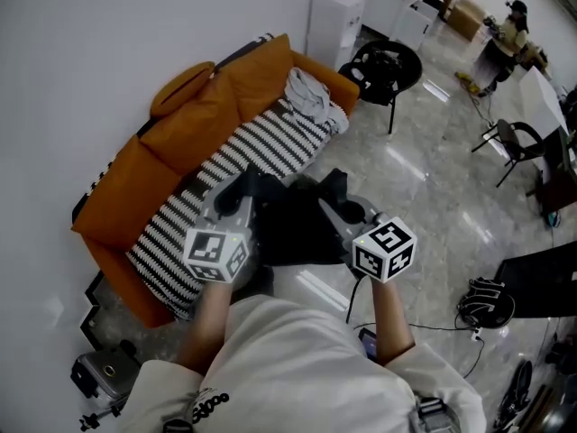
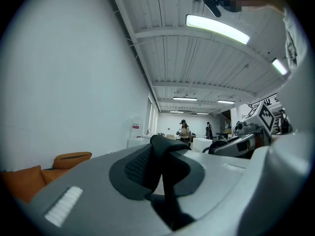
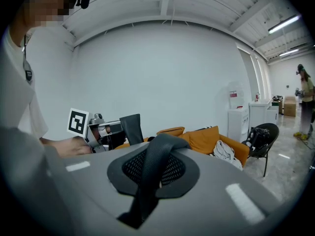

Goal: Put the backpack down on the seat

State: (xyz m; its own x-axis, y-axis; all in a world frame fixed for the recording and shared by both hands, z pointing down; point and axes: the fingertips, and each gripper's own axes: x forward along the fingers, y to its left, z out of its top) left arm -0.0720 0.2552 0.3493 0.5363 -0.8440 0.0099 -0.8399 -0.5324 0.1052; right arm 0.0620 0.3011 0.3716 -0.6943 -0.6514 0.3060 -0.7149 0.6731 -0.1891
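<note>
Pinching 1 black strap (image 3: 156,157) each, the left tool (image 2: 163,173) and right tool (image 3: 153,173) are clamped almost closed, so the backpack (image 1: 293,228) hangs between them for lowering; just beyond it lies the striped seat (image 1: 257,152) of the orange sofa (image 1: 221,93), its likely landing spot.

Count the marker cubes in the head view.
2. One white cube with black square markers rides on the left tongs, at bottom left of the black fabric backpack. The other rides on the right tongs, at bottom right. None appear hidden.
</note>
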